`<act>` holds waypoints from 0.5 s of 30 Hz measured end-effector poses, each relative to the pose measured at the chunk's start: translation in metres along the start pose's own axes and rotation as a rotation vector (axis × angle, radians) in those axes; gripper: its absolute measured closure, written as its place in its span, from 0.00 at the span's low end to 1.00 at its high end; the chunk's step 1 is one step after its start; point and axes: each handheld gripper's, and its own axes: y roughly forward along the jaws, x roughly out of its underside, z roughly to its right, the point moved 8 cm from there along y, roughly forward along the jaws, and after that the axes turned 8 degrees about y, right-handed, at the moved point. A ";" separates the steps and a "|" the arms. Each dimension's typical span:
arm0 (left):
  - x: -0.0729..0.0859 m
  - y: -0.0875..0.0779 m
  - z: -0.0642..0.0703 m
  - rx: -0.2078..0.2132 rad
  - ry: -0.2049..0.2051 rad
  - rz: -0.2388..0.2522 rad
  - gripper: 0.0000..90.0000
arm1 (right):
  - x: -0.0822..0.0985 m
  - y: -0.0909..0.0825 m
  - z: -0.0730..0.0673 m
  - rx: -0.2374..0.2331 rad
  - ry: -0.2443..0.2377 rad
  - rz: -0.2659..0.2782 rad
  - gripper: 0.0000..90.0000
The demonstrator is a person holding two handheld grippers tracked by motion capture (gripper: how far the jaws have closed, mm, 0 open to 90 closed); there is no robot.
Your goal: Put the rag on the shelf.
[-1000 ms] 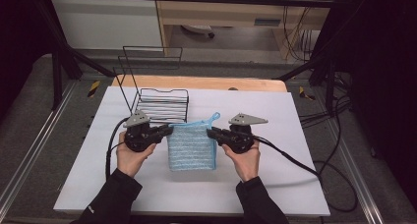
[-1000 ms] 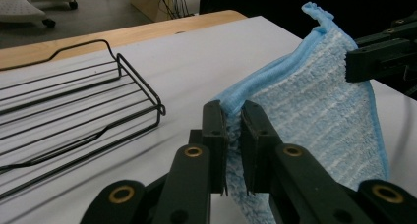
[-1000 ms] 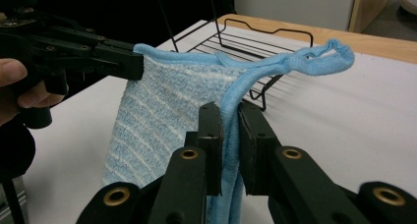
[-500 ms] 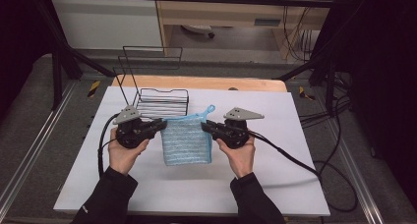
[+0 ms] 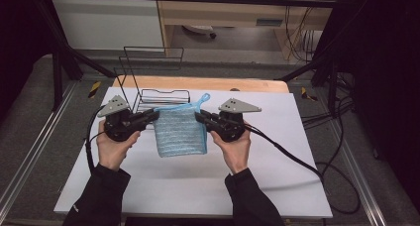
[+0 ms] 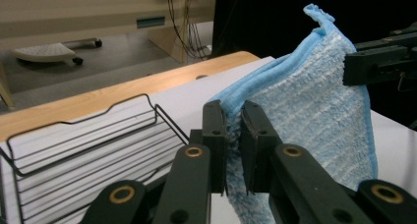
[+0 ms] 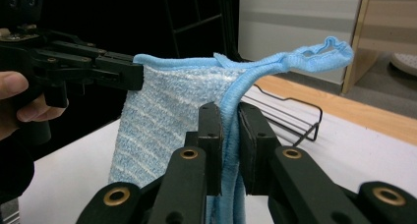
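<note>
We have the folded light-blue terry cloth point(image 5: 179, 131) lifted off the white table sheet point(image 5: 277, 151), where a second ago it lay flat. Our left gripper point(image 5: 154, 115) is clamped on its left top corner, our right gripper point(image 5: 199, 117) on its right, jaws nearly closed. It hangs just in front of the black wire rack point(image 5: 158, 93), so draping it there looks next.

Black sleeves point(image 5: 101, 196) – black hand-held gripper point(image 5: 151, 116), brass-ringed screws, grey plate
</note>
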 end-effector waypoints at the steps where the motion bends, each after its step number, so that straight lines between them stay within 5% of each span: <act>1: -0.003 -0.002 -0.001 -0.005 0.004 0.002 0.91 | 0.000 0.000 0.000 0.000 0.000 0.000 0.90; 15: -0.041 -0.027 -0.023 -0.057 0.035 0.067 0.91 | -0.039 0.012 -0.020 -0.004 -0.046 0.074 0.90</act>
